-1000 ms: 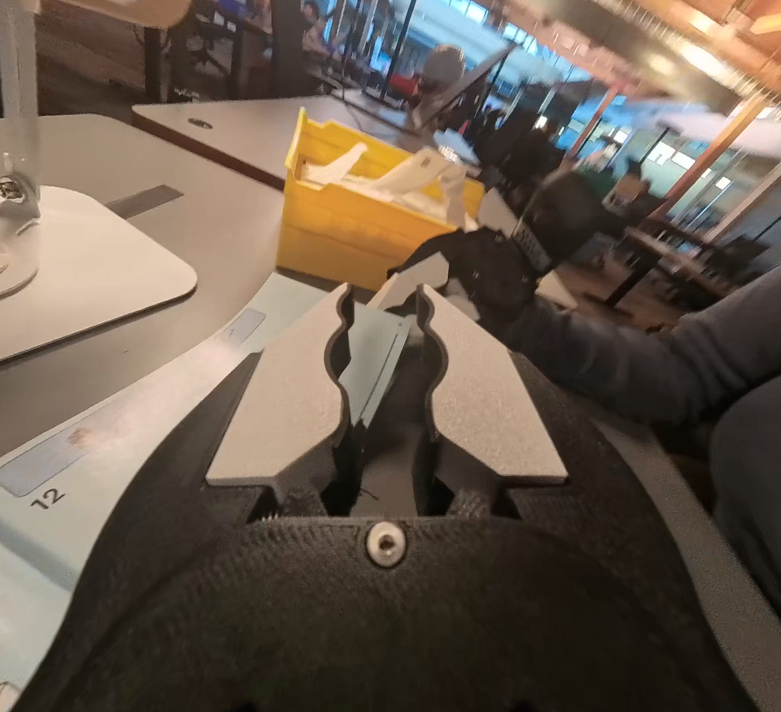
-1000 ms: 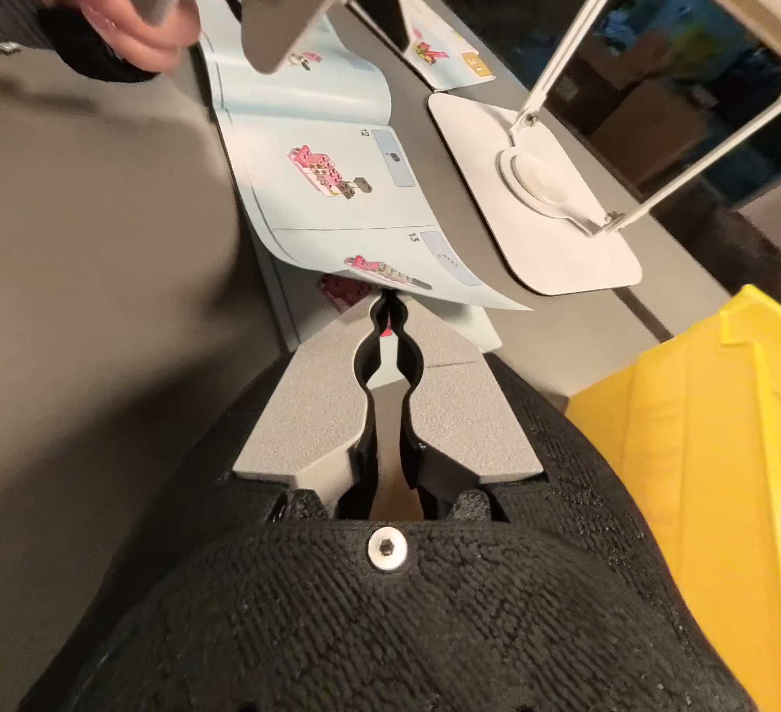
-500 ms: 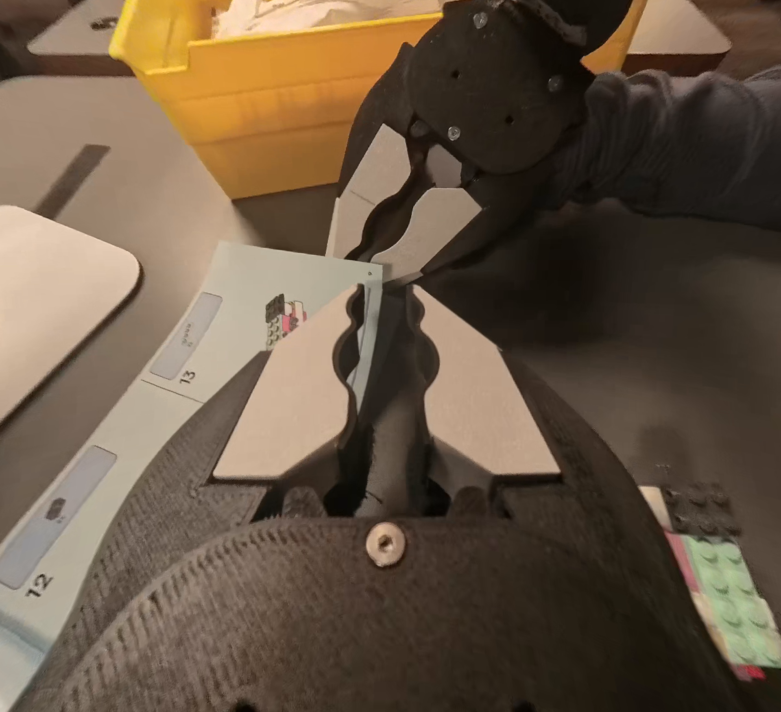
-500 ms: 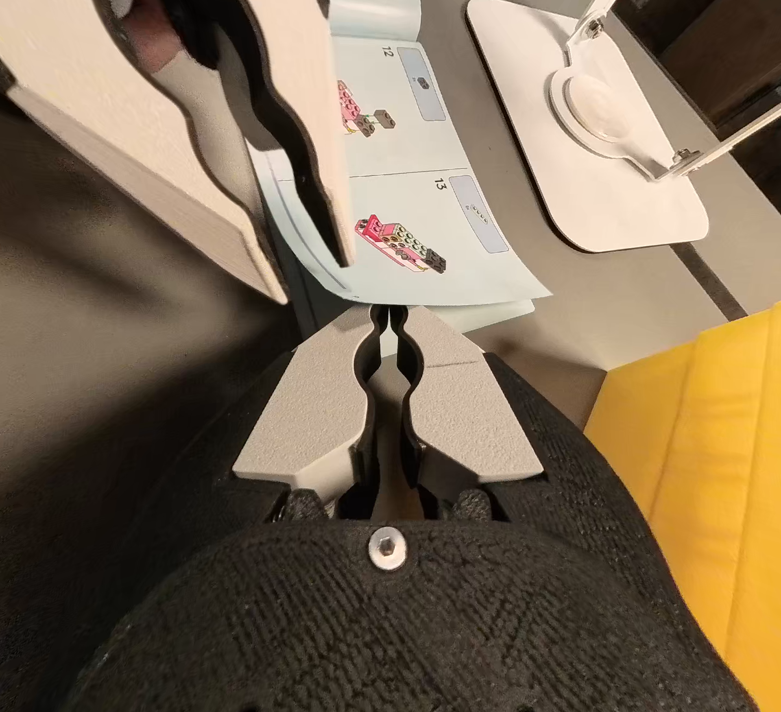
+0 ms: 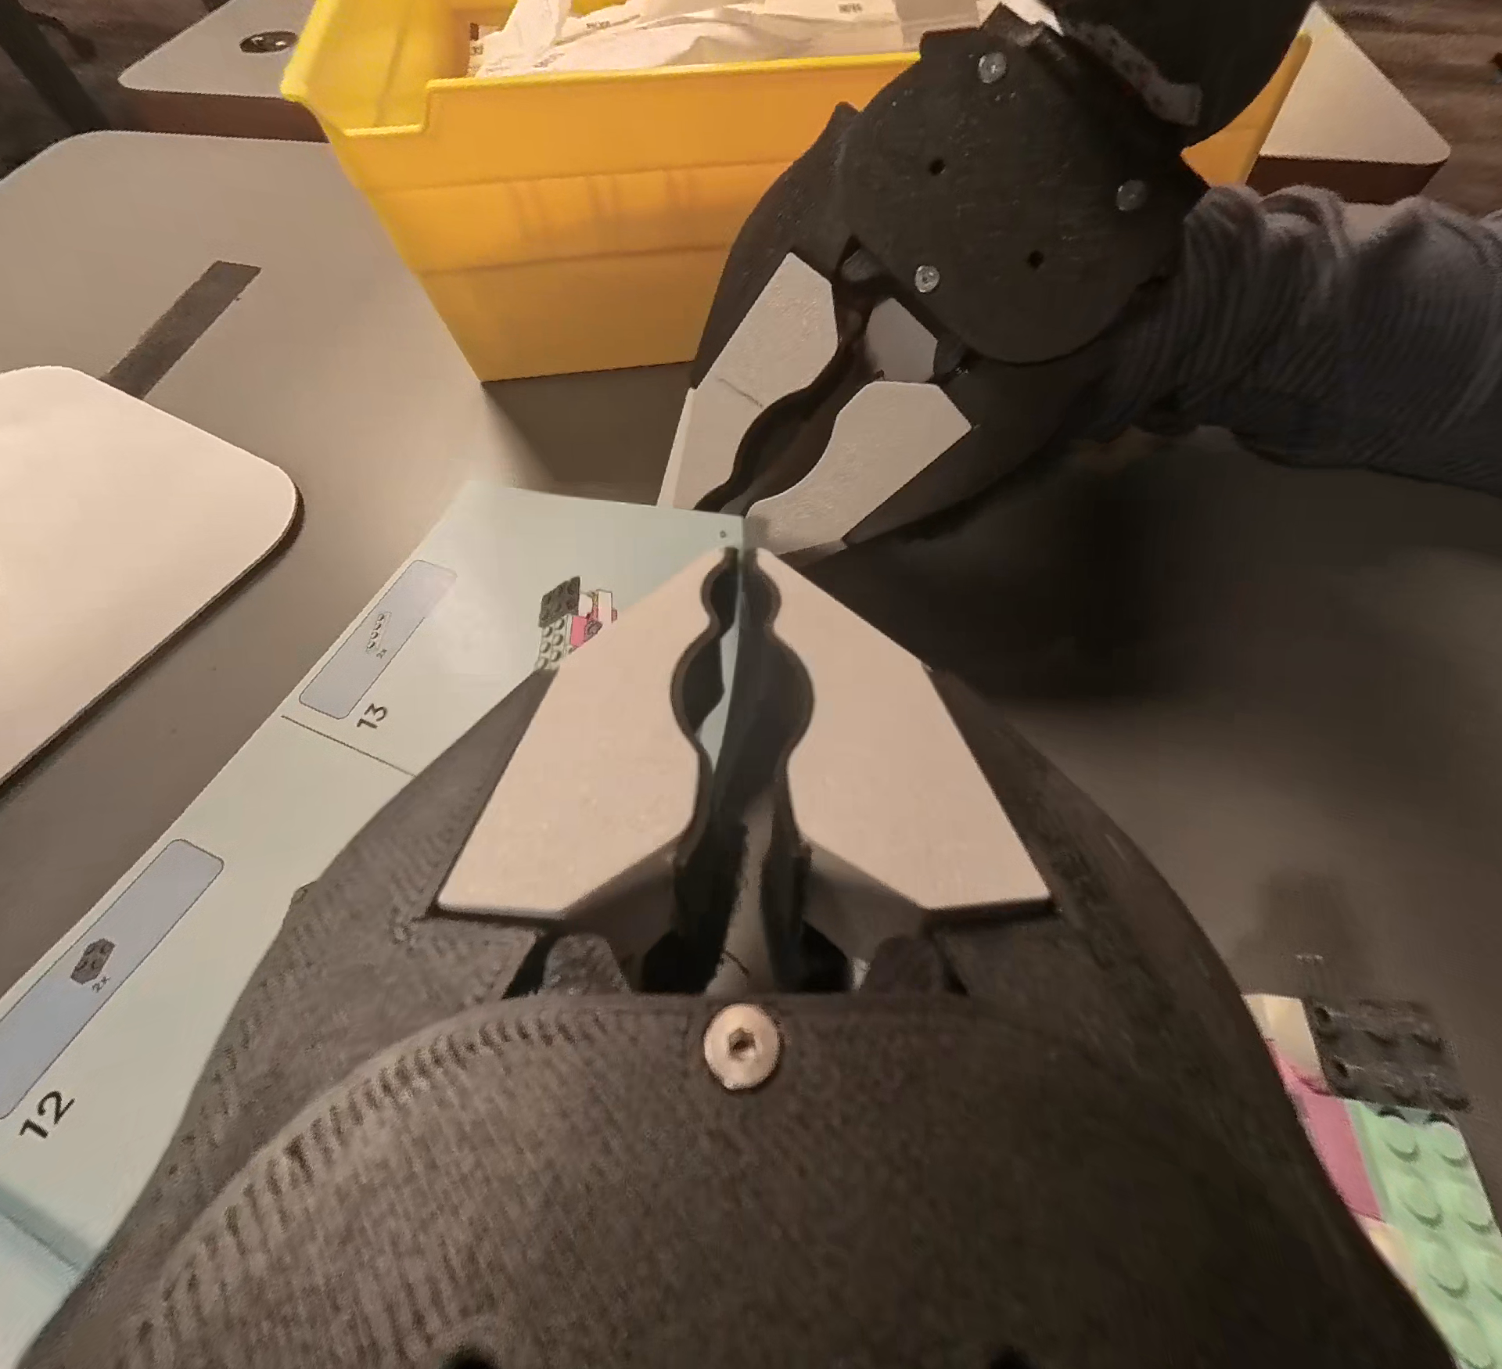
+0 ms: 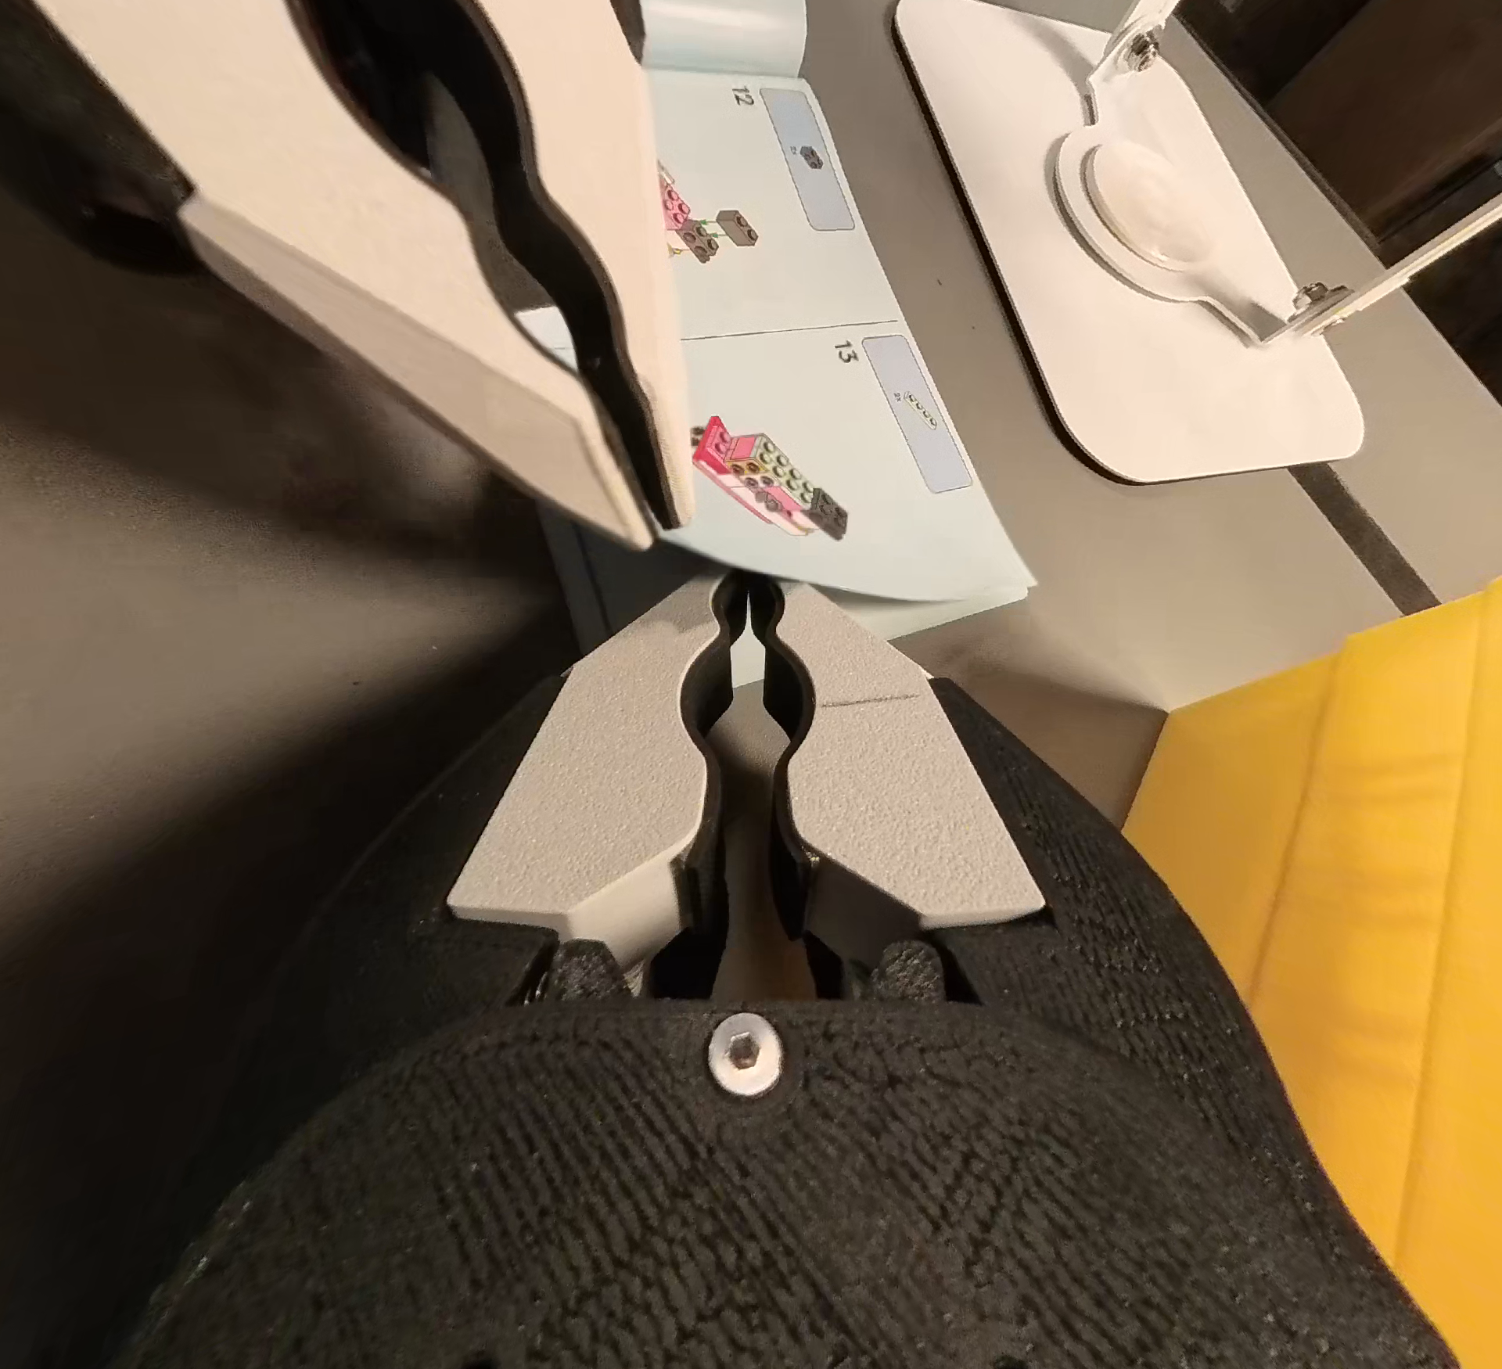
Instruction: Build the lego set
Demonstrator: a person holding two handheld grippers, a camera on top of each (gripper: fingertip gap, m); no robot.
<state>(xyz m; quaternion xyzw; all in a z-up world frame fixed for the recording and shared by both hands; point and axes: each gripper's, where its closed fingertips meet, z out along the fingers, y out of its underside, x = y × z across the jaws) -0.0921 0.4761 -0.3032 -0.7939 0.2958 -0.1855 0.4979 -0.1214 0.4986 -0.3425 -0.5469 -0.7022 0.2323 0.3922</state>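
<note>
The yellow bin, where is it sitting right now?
In the left wrist view the yellow bin stands on the grey table, behind the booklet page and beside the right gripper.

The instruction booklet (image 6: 821,387) is smooth, light-blue paper. The yellow bin (image 5: 569,208) is glossy plastic. The gripper fingers (image 6: 585,785) look matt and grainy.

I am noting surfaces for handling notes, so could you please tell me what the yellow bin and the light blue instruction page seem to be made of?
The yellow bin looks like moulded plastic: smooth, slightly glossy walls with stepped ridges and a rolled rim. The instruction page looks like thin printed paper, matte to lightly coated: it curves upward at its edge, where the left claw pinches it shut.
</note>
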